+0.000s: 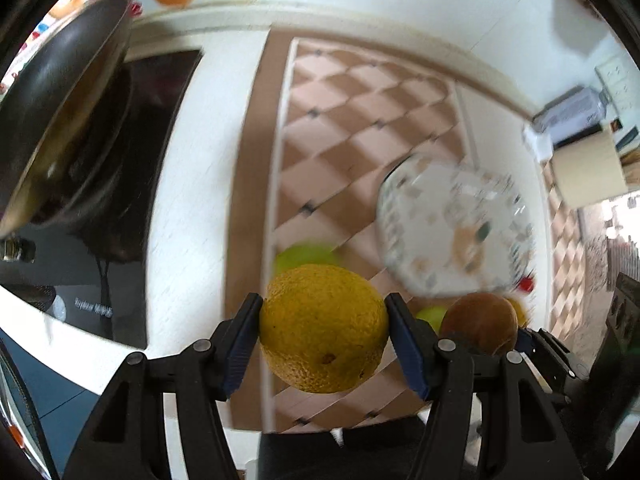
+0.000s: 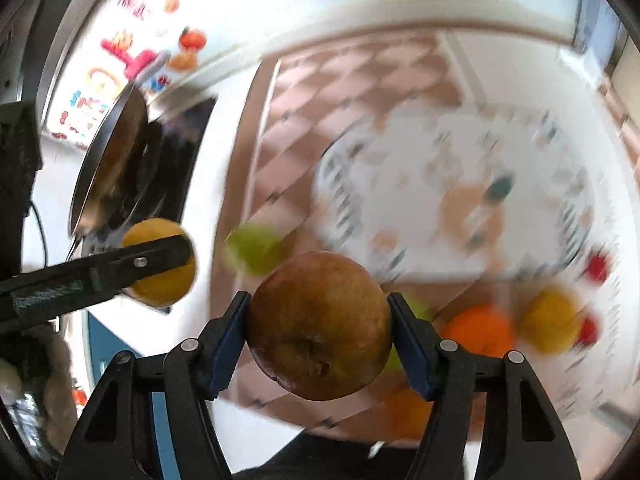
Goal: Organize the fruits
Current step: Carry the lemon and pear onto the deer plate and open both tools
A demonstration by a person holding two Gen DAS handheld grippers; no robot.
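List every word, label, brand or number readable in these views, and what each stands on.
No text can be read.
White lettering on the black stove: blurred.
Label on the clear bottle: too small and blurred.
Colourful wall decorations: blurred shapes, unreadable.
No markings show on the yellow fruit or brown fruit.

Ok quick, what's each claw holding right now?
Left claw: closed on a yellow orange.
Right claw: closed on a brownish apple.

A home kitchen is shown: a dark frying pan (image 1: 60,120) is set on a black cooktop (image 1: 120,184) let into a white worktop (image 1: 192,200), with bright magnets (image 2: 132,60) stuck behind and a checkered mat (image 1: 352,128) laid out.
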